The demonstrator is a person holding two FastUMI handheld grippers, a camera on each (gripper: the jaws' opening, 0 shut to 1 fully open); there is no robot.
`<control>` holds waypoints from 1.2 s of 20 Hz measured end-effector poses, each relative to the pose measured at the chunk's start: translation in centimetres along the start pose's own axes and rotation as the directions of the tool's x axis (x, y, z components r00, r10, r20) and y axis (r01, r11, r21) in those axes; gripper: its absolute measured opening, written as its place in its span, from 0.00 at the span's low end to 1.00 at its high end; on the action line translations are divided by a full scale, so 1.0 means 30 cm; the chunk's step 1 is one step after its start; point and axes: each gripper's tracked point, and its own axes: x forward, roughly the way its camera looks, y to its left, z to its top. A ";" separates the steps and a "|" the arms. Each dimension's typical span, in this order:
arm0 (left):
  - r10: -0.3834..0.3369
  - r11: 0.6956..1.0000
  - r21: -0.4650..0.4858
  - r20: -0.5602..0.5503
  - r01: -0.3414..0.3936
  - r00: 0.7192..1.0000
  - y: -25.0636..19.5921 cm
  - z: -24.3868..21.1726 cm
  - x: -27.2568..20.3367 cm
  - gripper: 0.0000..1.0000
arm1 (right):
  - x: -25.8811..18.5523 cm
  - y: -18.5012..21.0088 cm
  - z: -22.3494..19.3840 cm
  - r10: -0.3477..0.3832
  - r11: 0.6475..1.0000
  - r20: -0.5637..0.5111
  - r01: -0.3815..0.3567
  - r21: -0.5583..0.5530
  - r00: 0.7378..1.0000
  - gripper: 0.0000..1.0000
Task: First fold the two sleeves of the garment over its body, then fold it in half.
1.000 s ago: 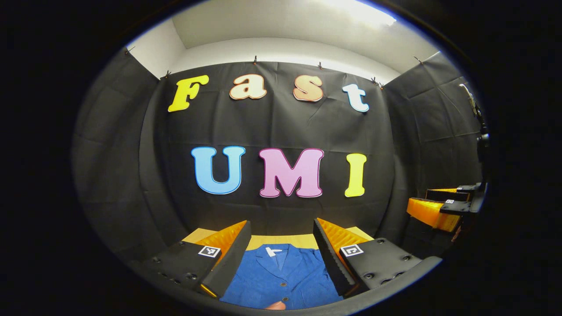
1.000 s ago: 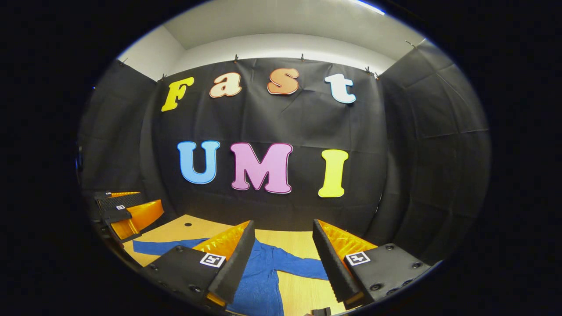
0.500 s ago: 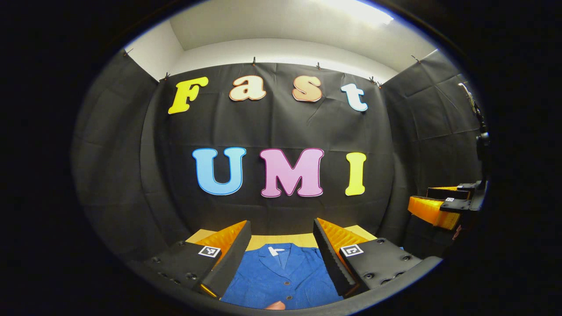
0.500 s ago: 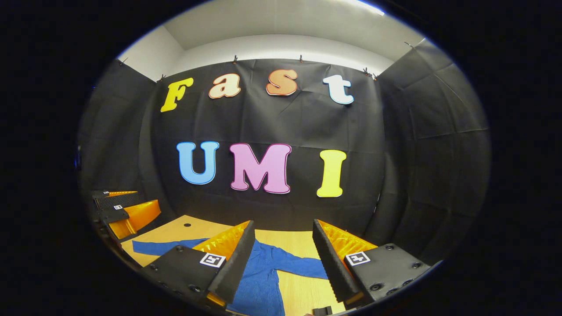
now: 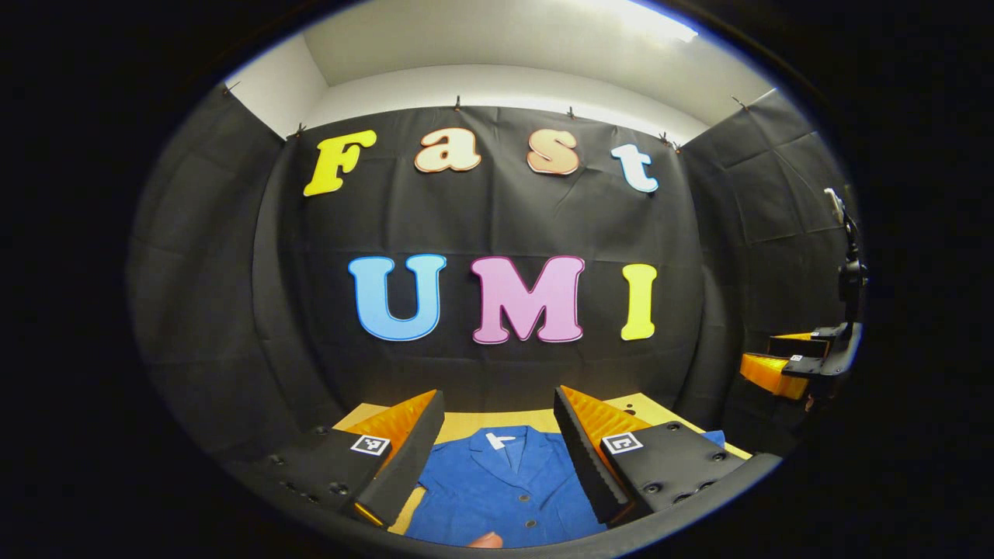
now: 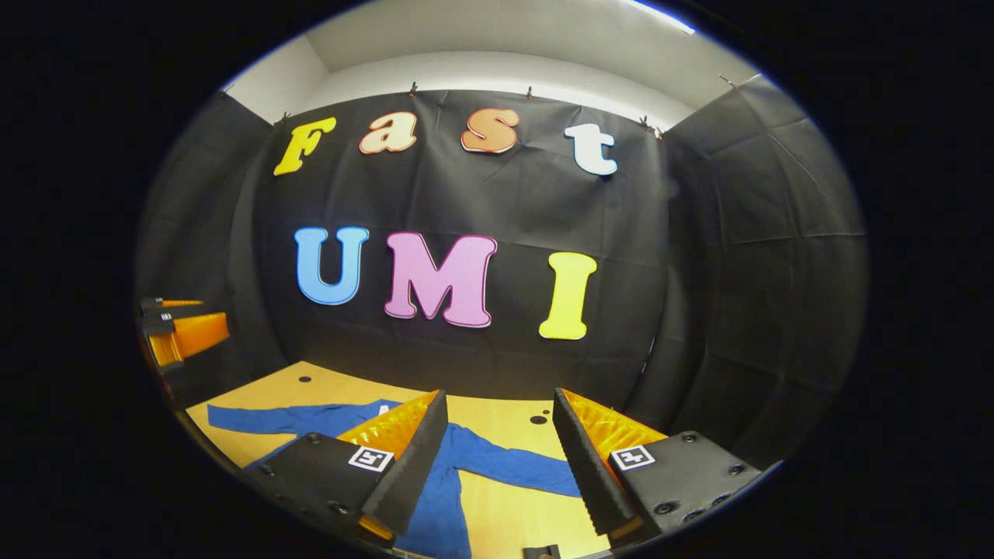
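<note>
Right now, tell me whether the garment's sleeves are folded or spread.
Spread. In the right gripper view, both sleeves of the blue garment stretch outward across the table, off its body.

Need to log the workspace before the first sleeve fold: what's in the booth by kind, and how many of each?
Garments: 1, blue jacket, spread flat, sleeves out
Tables: 1, wooden table
Grippers: 2, left gripper and right gripper, both open above the jacket
Total: 4
</note>
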 end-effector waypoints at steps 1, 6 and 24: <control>0.003 1.000 -0.011 -0.007 -0.003 1.000 0.008 -0.010 0.010 0.81 | 0.014 -0.034 -0.023 -0.020 1.000 -0.013 0.020 -0.002 1.000 0.87; 0.049 0.998 -0.035 0.015 -0.049 0.999 0.033 0.000 0.056 0.82 | 0.108 -0.218 -0.153 -0.093 0.996 -0.072 0.092 -0.020 0.993 0.88; 0.208 0.978 0.056 -0.123 -0.203 0.970 -0.120 -0.105 0.374 0.82 | 0.575 -0.723 -1.247 -0.150 0.955 -0.710 0.288 0.077 0.688 0.92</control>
